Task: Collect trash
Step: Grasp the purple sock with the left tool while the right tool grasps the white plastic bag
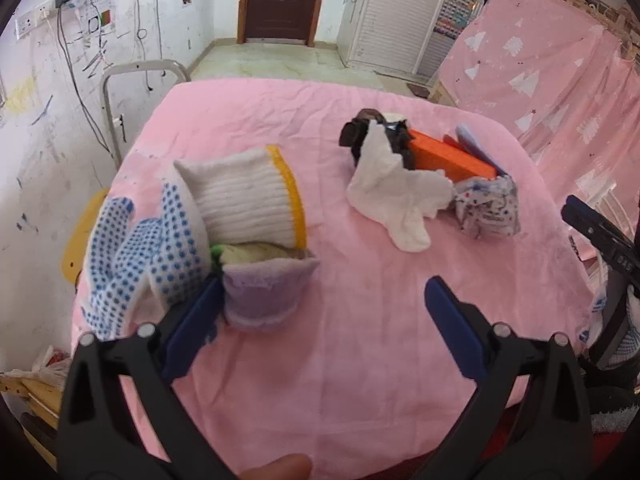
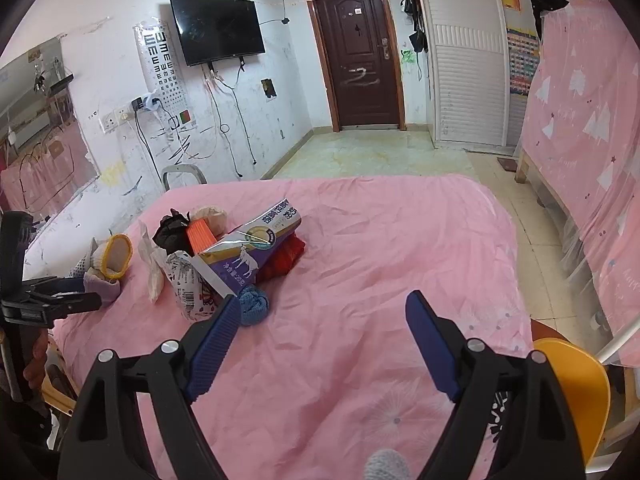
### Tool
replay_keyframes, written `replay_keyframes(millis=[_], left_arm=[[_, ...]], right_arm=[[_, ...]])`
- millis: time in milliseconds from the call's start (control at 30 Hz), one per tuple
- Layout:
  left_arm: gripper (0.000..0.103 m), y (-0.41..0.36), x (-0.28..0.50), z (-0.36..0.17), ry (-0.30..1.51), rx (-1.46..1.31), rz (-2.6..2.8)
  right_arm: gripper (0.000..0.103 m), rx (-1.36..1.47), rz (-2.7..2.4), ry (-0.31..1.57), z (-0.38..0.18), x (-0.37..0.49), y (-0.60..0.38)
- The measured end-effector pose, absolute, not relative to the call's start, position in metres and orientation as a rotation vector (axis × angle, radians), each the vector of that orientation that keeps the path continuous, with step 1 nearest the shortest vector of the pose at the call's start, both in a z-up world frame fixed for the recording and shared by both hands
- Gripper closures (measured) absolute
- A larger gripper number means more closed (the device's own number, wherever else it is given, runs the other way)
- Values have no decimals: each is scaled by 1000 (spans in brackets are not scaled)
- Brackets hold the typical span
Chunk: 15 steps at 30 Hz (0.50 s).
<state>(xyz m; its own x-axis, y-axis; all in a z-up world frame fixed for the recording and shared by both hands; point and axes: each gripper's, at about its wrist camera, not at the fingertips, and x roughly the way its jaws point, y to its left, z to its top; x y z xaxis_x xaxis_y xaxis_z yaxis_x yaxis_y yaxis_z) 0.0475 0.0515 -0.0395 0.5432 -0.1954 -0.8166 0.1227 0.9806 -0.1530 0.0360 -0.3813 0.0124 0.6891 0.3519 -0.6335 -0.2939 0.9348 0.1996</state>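
Note:
A pile of trash lies on the pink-covered table (image 1: 340, 340). In the left wrist view a crumpled white tissue (image 1: 396, 188), a crumpled printed wrapper (image 1: 488, 208), an orange box (image 1: 448, 156) and a black crumpled bag (image 1: 356, 132) lie at the far right. A white glove with blue dots and a yellow cuff (image 1: 240, 200) and a lilac cloth (image 1: 264, 292) lie by my left gripper (image 1: 324, 292), which is open; its left finger touches the lilac cloth. My right gripper (image 2: 324, 312) is open and empty, beside a purple milk carton (image 2: 248, 252), a blue knitted ball (image 2: 254, 304) and the printed wrapper (image 2: 188, 284).
A yellow chair (image 2: 576, 384) stands at the table's right edge in the right wrist view. A grey metal frame (image 1: 136, 76) stands by the left wall. A pink curtain (image 2: 580, 120) hangs at the right. A red knitted item (image 2: 286, 256) lies behind the carton.

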Motion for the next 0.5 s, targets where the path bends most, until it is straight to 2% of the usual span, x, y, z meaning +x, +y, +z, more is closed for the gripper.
replay_keyframes(millis=[133, 233, 300, 400, 500], left_arm=[[23, 52, 66, -49, 1011, -59, -133], [39, 53, 73, -53, 1029, -49, -99], [61, 55, 74, -55, 1027, -26, -60], [72, 63, 71, -53, 1018, -45, -59], [79, 68, 65, -51, 1004, -57, -61]], right_arm=[[28, 92, 360, 724, 12, 35, -385], [28, 94, 357, 723, 12, 35, -387], [28, 95, 358, 724, 12, 35, -388], [27, 93, 362, 726, 12, 35, -387], [27, 91, 367, 727, 12, 35, -386]])
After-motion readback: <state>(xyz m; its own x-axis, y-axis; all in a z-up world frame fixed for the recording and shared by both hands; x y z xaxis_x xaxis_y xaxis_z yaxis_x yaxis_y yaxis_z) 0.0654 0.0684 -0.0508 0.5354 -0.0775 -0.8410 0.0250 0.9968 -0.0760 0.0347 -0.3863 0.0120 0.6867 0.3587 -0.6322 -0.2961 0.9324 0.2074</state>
